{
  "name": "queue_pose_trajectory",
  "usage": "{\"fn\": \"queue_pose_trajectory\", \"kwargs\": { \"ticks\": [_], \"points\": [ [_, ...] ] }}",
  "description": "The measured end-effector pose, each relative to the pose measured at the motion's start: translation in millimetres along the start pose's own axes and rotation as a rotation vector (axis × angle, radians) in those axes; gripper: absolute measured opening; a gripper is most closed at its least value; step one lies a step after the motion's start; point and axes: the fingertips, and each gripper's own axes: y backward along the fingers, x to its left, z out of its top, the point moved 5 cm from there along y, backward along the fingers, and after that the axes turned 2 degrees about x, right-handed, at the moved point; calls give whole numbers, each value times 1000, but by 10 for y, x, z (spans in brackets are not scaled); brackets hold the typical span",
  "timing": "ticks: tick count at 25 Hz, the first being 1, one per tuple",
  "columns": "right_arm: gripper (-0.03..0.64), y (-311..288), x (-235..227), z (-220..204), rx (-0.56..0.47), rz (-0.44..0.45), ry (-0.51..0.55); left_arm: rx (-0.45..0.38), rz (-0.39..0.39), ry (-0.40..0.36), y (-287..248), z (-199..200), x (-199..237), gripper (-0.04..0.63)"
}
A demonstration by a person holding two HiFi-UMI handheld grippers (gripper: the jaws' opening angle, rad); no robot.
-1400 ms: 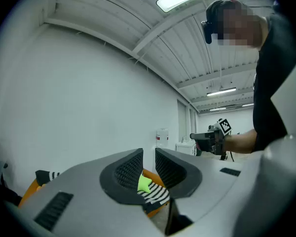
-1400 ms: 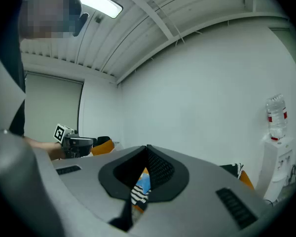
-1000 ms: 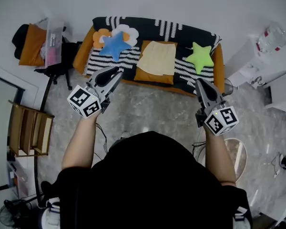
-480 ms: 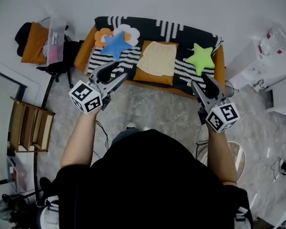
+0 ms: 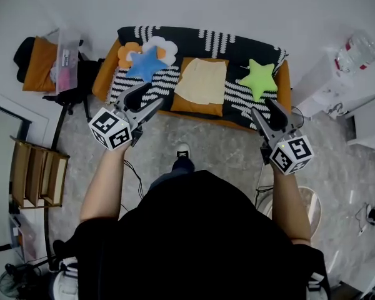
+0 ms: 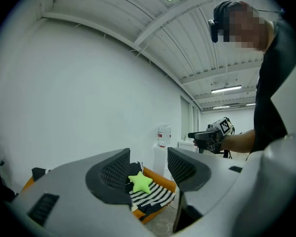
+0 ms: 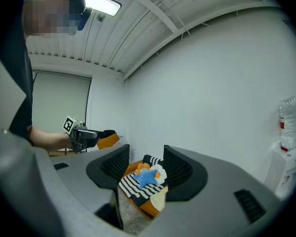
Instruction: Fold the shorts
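Note:
The pale yellow shorts (image 5: 202, 80) lie flat and folded in the middle of the orange sofa (image 5: 194, 108), on its black-and-white striped cover. Neither gripper touches them. My left gripper (image 5: 149, 97) hangs in front of the sofa's left part, below a blue star cushion (image 5: 145, 63). My right gripper (image 5: 264, 108) hangs before the sofa's right end, below a green star cushion (image 5: 258, 78). Both have just been opening their jaws and stand open and empty. The left gripper (image 6: 148, 164) looks across at the green star (image 6: 140, 181), and the right gripper (image 7: 145, 164) at the blue star (image 7: 147, 177).
A flower cushion (image 5: 161, 44) lies behind the blue star. A wooden shelf (image 5: 37, 170) and an orange seat with a box (image 5: 47, 61) stand at the left. White cabinets and a water bottle (image 5: 356, 47) are at the right. My shoe (image 5: 182, 150) is on the marble floor.
Both grippers went from shut to open with nothing in them. Both have drawn a little away from the sofa, and a shoe has come into view on the floor.

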Motion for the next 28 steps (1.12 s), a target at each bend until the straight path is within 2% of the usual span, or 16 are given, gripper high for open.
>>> {"fn": "queue_pose_trajectory", "kwargs": {
  "ticks": [9, 20, 28],
  "points": [
    [229, -528, -365, -64, 46, -25, 6, 1, 9, 40, -342, -154, 668, 258],
    [233, -1736, -872, -71, 97, -32, 7, 26, 15, 99, -823, -336, 1910, 261],
    [235, -2512, -1134, 88, 117, -50, 36, 31, 13, 129, -1004, -359, 2745, 262]
  ]
}}
